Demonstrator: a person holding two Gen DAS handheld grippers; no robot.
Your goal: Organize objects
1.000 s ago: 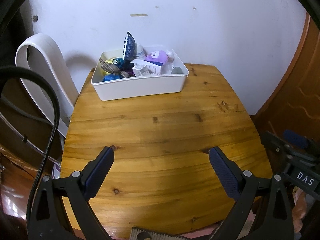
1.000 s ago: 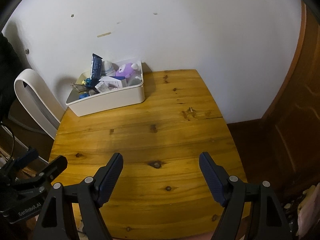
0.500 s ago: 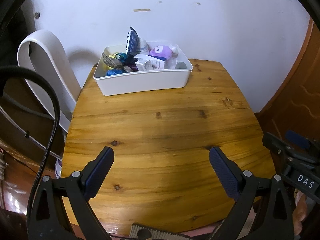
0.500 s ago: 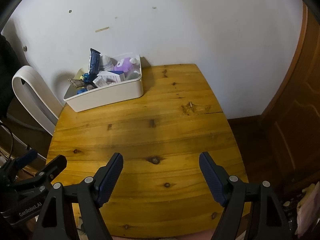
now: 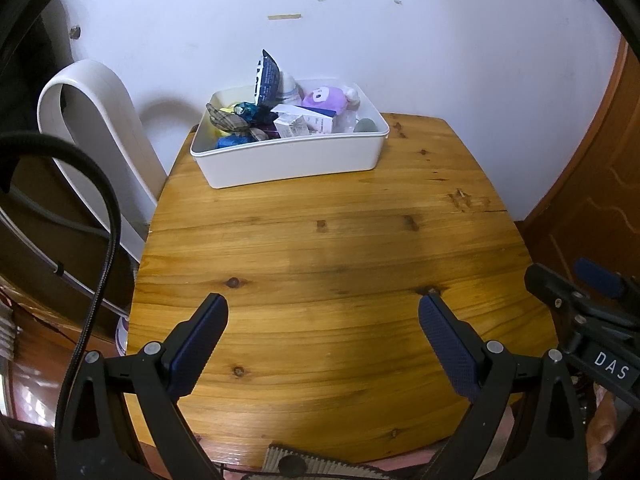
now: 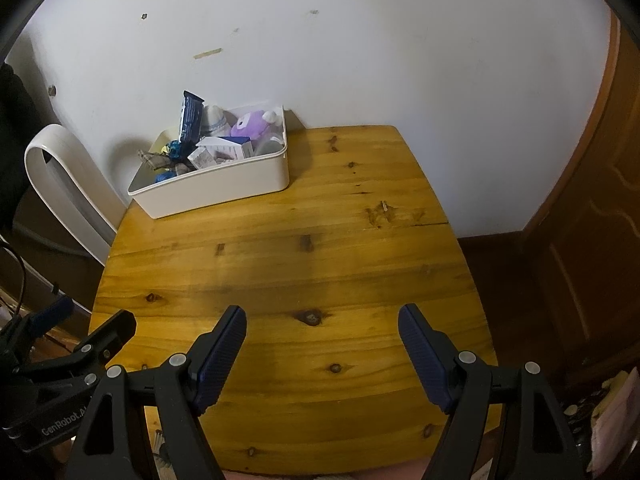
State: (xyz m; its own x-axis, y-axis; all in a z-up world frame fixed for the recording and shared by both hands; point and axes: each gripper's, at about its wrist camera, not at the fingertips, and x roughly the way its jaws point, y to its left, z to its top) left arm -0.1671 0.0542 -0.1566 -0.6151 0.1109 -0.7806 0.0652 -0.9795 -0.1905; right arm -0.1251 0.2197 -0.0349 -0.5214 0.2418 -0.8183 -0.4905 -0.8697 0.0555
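A white bin (image 5: pixel 296 158) stands at the far left of the wooden table (image 5: pixel 340 248), against the wall; it also shows in the right wrist view (image 6: pixel 224 188). It holds several items: a purple plush toy (image 5: pixel 326 98), a dark blue packet (image 5: pixel 266 76) standing upright, small white boxes (image 5: pixel 304 120), a plaid cloth piece (image 5: pixel 226 120). My left gripper (image 5: pixel 323 312) is open and empty over the table's near edge. My right gripper (image 6: pixel 322 322) is open and empty, also over the near edge, to the right of the left one.
A white curved object (image 5: pixel 100 128) leans by the table's left side. A black cable (image 5: pixel 100 216) hangs at the left. A brown wooden door (image 6: pixel 592 200) stands to the right. The white wall (image 6: pixel 360 40) is behind the table.
Both grippers have drawn back and up from the table; the bin now looks farther away. Both stay open and empty.
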